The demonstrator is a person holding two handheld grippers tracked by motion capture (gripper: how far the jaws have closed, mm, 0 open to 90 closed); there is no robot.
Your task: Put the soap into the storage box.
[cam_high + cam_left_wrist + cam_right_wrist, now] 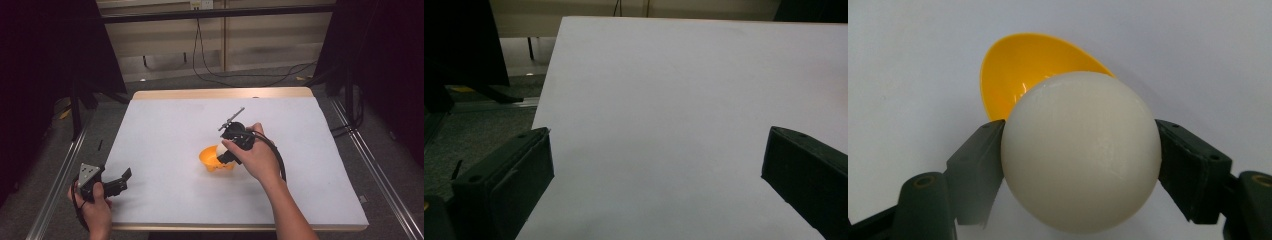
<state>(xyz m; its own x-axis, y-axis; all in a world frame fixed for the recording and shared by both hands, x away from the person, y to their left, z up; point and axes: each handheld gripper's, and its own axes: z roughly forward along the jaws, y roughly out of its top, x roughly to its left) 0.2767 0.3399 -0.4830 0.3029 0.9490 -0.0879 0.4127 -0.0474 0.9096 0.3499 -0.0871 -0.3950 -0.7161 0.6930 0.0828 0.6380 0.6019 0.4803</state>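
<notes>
White egg (1080, 152), blunt end toward cam.

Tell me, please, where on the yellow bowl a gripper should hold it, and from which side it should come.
Probably the thin rim of the yellow bowl, on its left, from above with one jaw inside and one outside. It stands open side up on the white table, its round wall looks too wide to span. The right gripper, shut on the white ball, crowds its right, and the open left gripper is free.
</notes>
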